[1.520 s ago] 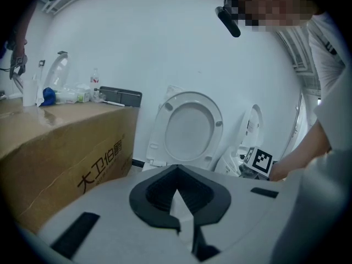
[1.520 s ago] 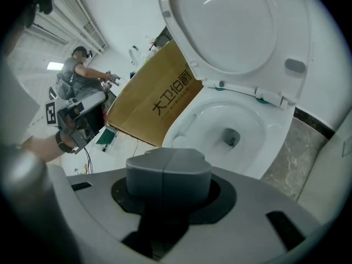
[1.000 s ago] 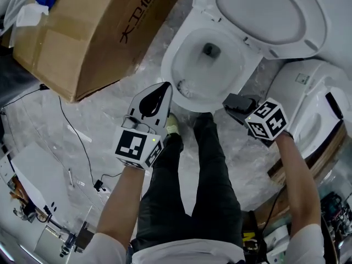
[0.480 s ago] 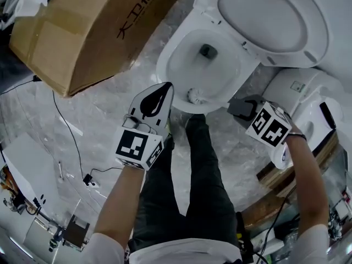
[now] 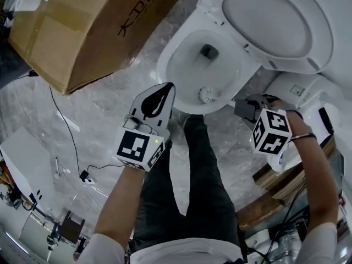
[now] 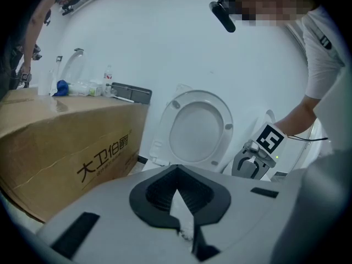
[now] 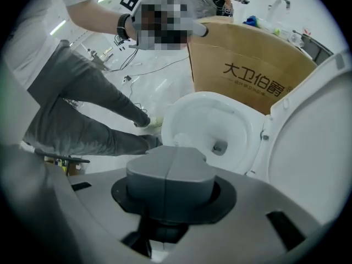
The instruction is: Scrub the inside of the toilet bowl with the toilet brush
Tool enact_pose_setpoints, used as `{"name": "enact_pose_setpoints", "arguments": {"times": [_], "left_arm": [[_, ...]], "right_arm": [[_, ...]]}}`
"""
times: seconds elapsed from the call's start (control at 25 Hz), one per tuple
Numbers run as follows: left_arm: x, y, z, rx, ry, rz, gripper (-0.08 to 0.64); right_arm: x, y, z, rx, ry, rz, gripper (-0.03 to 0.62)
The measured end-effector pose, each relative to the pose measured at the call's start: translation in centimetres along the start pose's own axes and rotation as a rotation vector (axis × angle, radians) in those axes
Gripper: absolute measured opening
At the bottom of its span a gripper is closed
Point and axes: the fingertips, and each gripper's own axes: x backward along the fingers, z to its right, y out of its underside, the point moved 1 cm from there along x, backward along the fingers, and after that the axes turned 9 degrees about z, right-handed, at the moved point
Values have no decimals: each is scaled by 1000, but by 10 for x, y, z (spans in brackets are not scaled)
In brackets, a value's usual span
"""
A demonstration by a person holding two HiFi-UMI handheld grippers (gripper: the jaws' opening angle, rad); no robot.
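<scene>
The white toilet bowl (image 5: 170,54) stands open with its lid (image 5: 275,21) raised. The white brush head (image 5: 207,94) of the toilet brush rests low on the bowl's near inner wall. My right gripper (image 5: 246,106) hovers at the bowl's near right rim, shut on the brush handle. In the right gripper view the jaws (image 7: 168,175) are pressed together, with the brush head (image 7: 183,140) just beyond them inside the bowl (image 7: 192,106). My left gripper (image 5: 165,89) hangs at the bowl's near left edge, jaws together and holding nothing. In the left gripper view (image 6: 177,172) it faces the lid (image 6: 198,128).
A large cardboard box (image 5: 82,26) lies on the floor left of the toilet. Another white fixture (image 5: 308,100) sits close on the right. The person's dark-trousered legs (image 5: 203,169) stand in front of the bowl. A thin cable (image 5: 66,125) trails over the marble floor at left.
The brush head has swept from the bowl's near left wall toward the near right. My right gripper has shifted slightly right and down. The left gripper has stayed put.
</scene>
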Motion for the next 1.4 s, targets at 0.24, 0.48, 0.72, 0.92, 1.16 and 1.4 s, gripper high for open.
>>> {"name": "enact_pose_setpoints", "arguments": {"times": [0.24, 0.48, 0.72, 0.92, 1.16, 1.4], "left_arm": [[-2, 1, 2, 5, 0, -1, 6], [-1, 1, -3, 12, -13, 10, 6], [-2, 10, 0, 20, -1, 8, 6], [-10, 19, 5, 55, 9, -1, 6], [-29, 31, 6, 97, 2, -14, 6], [-43, 42, 3, 137, -4, -30, 6]], "right_arm": [[3, 0, 5, 104, 1, -65, 158], [12, 3, 17, 192, 1, -133, 158], [19, 10, 28, 220, 15, -175, 158], [23, 14, 34, 267, 32, -206, 158], [29, 17, 45, 329, 47, -247, 158], [33, 18, 59, 361, 57, -291, 158]]}}
